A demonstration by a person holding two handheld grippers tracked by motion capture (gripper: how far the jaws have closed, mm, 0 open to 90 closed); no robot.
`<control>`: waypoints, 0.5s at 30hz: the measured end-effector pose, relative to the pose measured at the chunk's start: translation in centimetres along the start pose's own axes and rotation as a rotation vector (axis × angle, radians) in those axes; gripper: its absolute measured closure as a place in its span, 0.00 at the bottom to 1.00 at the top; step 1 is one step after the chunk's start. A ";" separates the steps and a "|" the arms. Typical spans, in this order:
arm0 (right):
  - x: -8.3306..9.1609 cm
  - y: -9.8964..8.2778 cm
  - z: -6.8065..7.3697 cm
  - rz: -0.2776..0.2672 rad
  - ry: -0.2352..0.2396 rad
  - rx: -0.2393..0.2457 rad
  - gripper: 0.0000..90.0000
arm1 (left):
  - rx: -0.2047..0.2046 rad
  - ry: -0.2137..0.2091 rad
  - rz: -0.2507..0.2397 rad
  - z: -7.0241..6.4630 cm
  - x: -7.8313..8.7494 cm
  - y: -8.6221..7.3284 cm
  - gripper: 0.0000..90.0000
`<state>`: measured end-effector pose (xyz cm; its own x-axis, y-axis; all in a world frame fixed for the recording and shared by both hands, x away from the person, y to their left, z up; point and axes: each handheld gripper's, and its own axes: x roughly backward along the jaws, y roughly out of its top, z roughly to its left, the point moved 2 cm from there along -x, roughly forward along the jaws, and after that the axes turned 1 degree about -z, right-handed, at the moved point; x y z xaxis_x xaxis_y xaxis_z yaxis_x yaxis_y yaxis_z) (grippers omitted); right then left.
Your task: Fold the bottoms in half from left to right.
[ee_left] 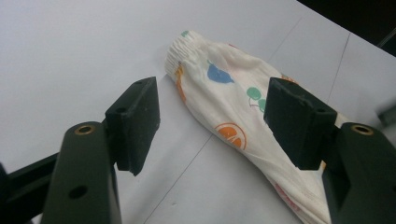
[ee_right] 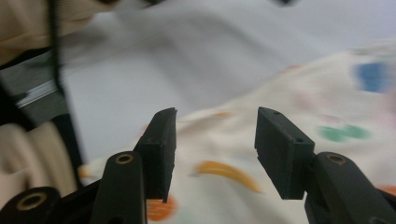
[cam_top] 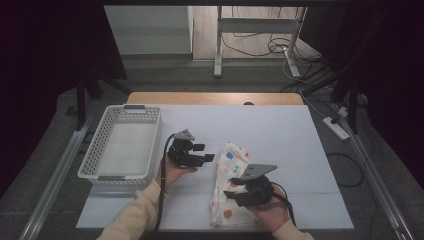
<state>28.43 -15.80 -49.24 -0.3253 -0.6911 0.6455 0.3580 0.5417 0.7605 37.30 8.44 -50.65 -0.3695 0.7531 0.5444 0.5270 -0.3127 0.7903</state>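
Note:
A white cloth [cam_top: 226,187] printed with coloured fruit lies folded into a long strip on the white table cover, right of centre; its elastic hem [ee_left: 180,49] is at the far end. My left gripper [cam_top: 204,152] hovers just left of the cloth's far end, open, with nothing between its pads [ee_left: 135,121]. Seen in the left gripper view, the cloth [ee_left: 233,116] runs off to the right beyond the jaws. My right gripper [cam_top: 231,189] is over the cloth's near half, open. In the blurred right gripper view the cloth [ee_right: 327,107] lies beneath the right gripper [ee_right: 215,121], with its pads apart.
A white plastic basket [cam_top: 102,150] stands at the left of the table with nothing in it. The white cover [cam_top: 285,135] stretches bare to the right and far side. A wooden table edge [cam_top: 215,97] lies at the back, with floor cables and a power strip [cam_top: 336,127] beyond.

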 end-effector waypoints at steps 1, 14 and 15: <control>0.2 0.0 -0.7 -0.004 -0.015 -0.010 0.55 | 0.000 0.000 -0.001 0.0 0.0 0.0 0.39; -0.1 1.0 -9.8 -0.039 -0.194 -0.129 0.60 | 0.002 -0.005 0.002 0.0 -0.1 0.0 0.39; -0.4 1.2 -10.5 -0.036 -0.201 -0.139 0.60 | 0.003 -0.006 0.004 0.0 -0.1 0.0 0.39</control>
<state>38.21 -19.90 -49.39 -0.5029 -0.5919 0.6299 0.4555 0.4378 0.7751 37.31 8.37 -50.74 -0.3626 0.7554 0.5457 0.5305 -0.3142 0.7873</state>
